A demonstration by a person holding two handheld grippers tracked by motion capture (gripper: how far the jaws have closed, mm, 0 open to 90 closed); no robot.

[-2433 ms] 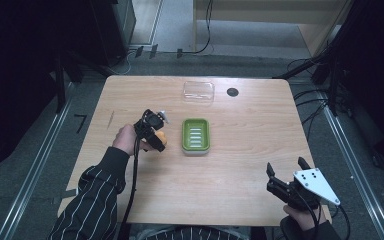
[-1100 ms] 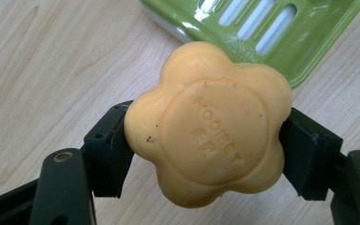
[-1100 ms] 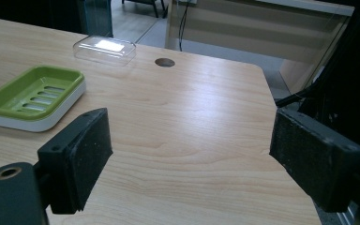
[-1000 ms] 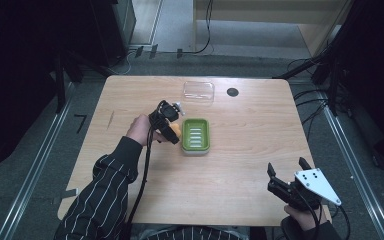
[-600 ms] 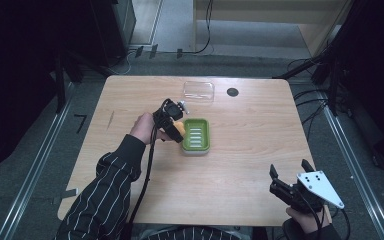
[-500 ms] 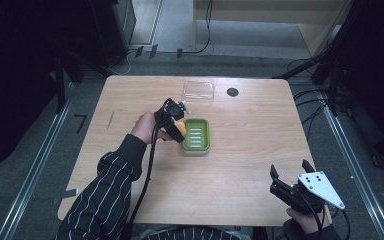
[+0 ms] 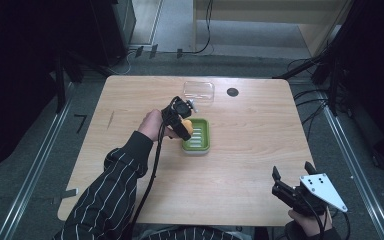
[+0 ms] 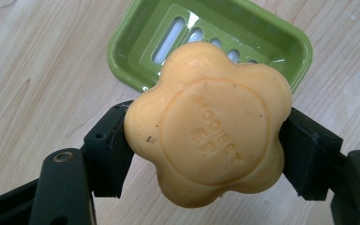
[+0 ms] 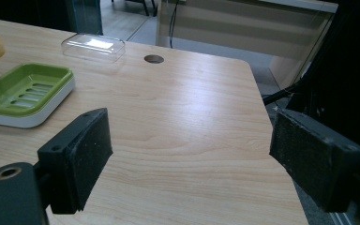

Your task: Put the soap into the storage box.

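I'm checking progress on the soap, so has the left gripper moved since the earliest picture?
Yes. The left gripper, shut on the orange soap, has moved right toward the green soap dish and now reaches its left edge.

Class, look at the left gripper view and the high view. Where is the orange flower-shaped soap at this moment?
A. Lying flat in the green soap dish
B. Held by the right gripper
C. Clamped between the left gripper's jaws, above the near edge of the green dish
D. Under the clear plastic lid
C: the orange soap is pinched on both sides by the left gripper, with the green dish behind it holding nothing.
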